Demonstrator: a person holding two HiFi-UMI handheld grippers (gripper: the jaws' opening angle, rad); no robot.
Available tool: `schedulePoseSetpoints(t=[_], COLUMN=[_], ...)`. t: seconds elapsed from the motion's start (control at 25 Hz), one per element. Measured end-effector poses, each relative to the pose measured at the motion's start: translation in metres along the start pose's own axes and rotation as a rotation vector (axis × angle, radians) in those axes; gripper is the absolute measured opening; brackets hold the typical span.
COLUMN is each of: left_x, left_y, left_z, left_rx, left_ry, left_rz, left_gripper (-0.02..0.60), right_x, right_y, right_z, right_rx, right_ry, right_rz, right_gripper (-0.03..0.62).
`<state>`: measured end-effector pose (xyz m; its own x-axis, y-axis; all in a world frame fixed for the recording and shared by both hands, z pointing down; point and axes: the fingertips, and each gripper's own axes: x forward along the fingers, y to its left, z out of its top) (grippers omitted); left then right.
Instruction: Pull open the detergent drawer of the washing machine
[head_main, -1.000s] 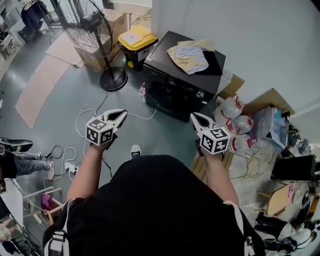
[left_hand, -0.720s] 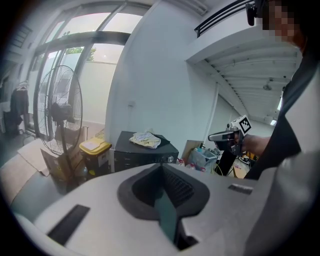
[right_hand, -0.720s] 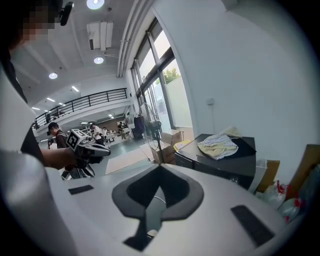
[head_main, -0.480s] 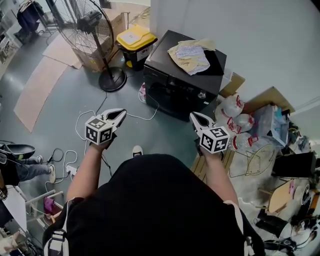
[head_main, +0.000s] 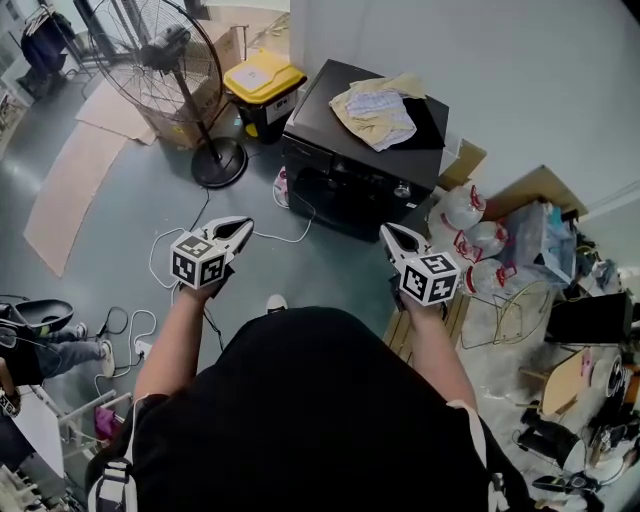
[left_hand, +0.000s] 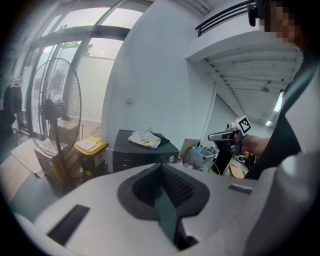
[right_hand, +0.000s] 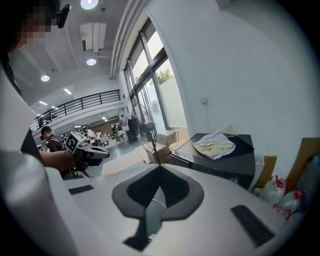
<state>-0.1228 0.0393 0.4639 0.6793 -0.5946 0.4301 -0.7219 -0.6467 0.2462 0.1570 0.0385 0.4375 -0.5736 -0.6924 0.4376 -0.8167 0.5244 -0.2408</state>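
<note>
In the head view, the left gripper (head_main: 245, 226) and right gripper (head_main: 388, 234) are held well short of the black washing machine (head_main: 360, 160) at the far wall; a cloth (head_main: 377, 108) is draped on it, and its drawer cannot be made out. A fan (head_main: 165, 60), a yellow-lidded bin (head_main: 263, 78) and a floor cable (head_main: 165, 245) are seen at its left, plastic bags (head_main: 472, 235) at its right. In the left gripper view, the jaws are clenched on nothing. In the right gripper view, they are likewise closed and empty

No legible text, brand or number in any view. The label on the yellow bin lid (head_main: 262, 73) is too small to read. Cubes on the left gripper (head_main: 246, 227) and right gripper (head_main: 387, 232) bear square markers only.
</note>
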Motion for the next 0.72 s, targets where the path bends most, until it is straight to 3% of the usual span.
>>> schedulePoseSetpoints(t=[0.72], left_x=[0.031], left_y=[0.049], left_z=[0.018], left_rx=[0.004], left_ry=[0.019], left_rz=[-0.06], left_gripper=[0.011], right_x=[0.043], right_y=[-0.013], right_z=[0.015], right_rx=[0.025], right_ry=[0.009], right_rz=[-0.065], right_gripper=[0.002])
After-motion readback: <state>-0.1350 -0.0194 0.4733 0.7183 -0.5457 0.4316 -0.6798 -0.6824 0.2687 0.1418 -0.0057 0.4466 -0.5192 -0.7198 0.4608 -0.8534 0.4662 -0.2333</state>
